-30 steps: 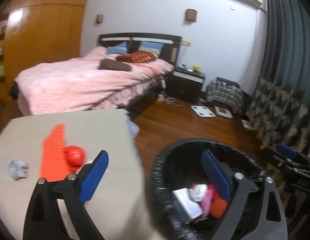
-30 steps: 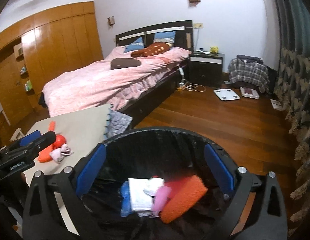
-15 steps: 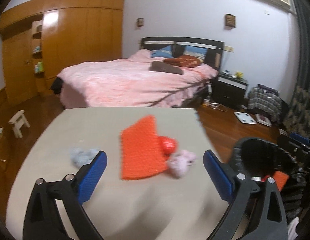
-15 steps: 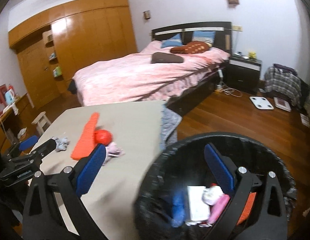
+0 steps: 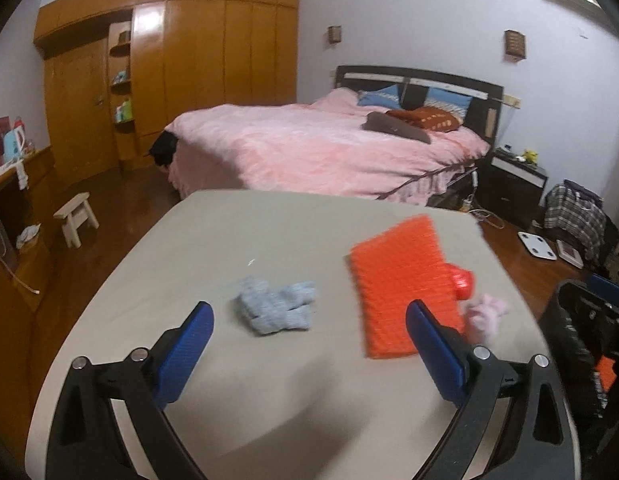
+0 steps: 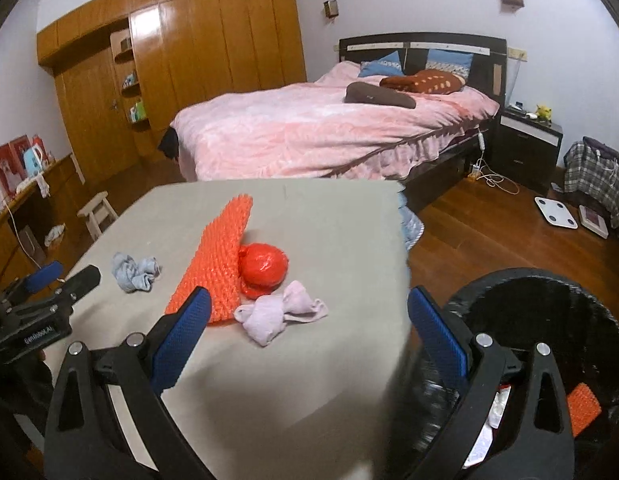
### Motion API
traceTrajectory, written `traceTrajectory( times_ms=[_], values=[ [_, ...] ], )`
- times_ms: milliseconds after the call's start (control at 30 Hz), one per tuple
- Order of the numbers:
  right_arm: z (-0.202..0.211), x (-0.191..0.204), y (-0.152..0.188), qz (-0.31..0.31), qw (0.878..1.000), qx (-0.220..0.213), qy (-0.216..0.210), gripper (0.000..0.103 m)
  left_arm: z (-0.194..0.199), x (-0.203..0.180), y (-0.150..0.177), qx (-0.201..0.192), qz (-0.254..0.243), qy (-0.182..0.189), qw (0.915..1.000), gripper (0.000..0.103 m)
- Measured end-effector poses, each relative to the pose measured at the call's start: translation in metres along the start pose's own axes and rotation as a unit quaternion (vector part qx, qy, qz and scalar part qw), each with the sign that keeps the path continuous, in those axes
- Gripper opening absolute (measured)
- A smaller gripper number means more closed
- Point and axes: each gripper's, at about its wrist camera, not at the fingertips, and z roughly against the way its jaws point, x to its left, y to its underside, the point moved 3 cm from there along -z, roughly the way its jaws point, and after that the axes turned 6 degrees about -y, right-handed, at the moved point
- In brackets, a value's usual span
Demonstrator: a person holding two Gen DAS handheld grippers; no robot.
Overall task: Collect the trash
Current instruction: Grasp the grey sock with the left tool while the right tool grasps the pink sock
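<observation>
The only readable text is white lettering, roughly "GenRobot.AI", on the black body of the left gripper point(image 6: 45, 280)

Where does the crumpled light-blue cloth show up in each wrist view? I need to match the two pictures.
Left wrist: the light-blue cloth lies low in the middle, between the open left tool's fingers.
Right wrist: the cloth sits at centre left, beside the left tool seen from the side.
Shared landmark: the orange textured mat, to the cloth's right in both.
</observation>
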Motion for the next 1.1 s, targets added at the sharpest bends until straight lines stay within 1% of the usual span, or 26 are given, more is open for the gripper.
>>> traceTrajectory(
  times_ms=[67, 200, 233, 300, 400, 500, 533, 567, 700, 767, 833, 900, 933, 967, 1000, 1100],
  values=[
    [-0.013, 0.002, 0.002, 0.007, 1.0, 0.008, 0.005, 0.096, -0.011, 0.006, 0.002, 0.007, 0.003, -0.005, 1.0, 0.095],
    [-0.039, 0.002, 0.008, 0.012, 0.999, 0.031, 0.013, 0.096, -0.04, 0.014, 0.008, 0.032, 0.004, -0.012, 0.9994, 0.094],
    [-0.049, 0.002, 0.01, 0.014, 0.999, 0.045, 0.016, 0.096, -0.045, 0.015, 0.009, 0.037, 0.004, -0.014, 0.9992, 0.094],
    [-0.061, 0.001, 0.012, 0.016, 0.998, 0.056, 0.018, 0.096, -0.056, 0.017, 0.011, 0.046, 0.004, -0.013, 0.9988, 0.094],
    [-0.074, -0.001, 0.015, 0.014, 0.997, 0.069, 0.025, 0.096, -0.071, 0.018, 0.01, 0.059, 0.002, -0.01, 0.9982, 0.094],
    [-0.083, -0.004, 0.014, 0.003, 0.997, 0.073, 0.017, 0.095, -0.083, 0.015, 0.01, 0.071, 0.004, 0.001, 0.9975, 0.094],
    [-0.085, -0.003, 0.013, 0.004, 0.997, 0.074, 0.017, 0.095, -0.088, 0.014, 0.009, 0.079, 0.004, 0.002, 0.9969, 0.093],
    [-0.087, -0.003, 0.013, 0.005, 0.997, 0.076, 0.016, 0.095, -0.092, 0.013, 0.009, 0.085, 0.005, 0.007, 0.9964, 0.088],
    [-0.092, 0.001, 0.016, 0.008, 0.996, 0.089, 0.005, 0.094, -0.104, 0.009, 0.01, 0.104, 0.013, 0.019, 0.9943, 0.084],
    [-0.096, 0.003, 0.016, 0.009, 0.995, 0.095, -0.008, 0.09, -0.109, 0.008, 0.012, 0.112, 0.01, 0.02, 0.9935, 0.08],
    [-0.098, 0.005, 0.016, 0.006, 0.995, 0.1, -0.027, 0.078, -0.112, 0.009, 0.012, 0.119, 0.014, 0.023, 0.9926, 0.074],
    [-0.099, 0.007, 0.018, 0.005, 0.993, 0.105, -0.047, 0.07, -0.114, 0.011, 0.013, 0.122, 0.02, 0.023, 0.992, 0.063],
    [-0.1, 0.009, 0.017, 0.006, 0.993, 0.106, -0.053, 0.063, -0.114, 0.012, 0.012, 0.122, 0.023, 0.024, 0.992, 0.06],
    [-0.099, 0.011, 0.017, 0.007, 0.992, 0.105, -0.065, 0.057, -0.113, 0.012, 0.012, 0.121, 0.025, 0.024, 0.992, 0.053],
    [-0.099, 0.013, 0.016, 0.009, 0.992, 0.104, -0.073, 0.05, -0.112, 0.012, 0.013, 0.12, 0.026, 0.024, 0.9922, 0.049],
    [-0.096, 0.016, 0.015, 0.013, 0.992, 0.099, -0.074, 0.043, -0.11, 0.011, 0.012, 0.115, 0.027, 0.024, 0.9927, 0.043]
  ],
)
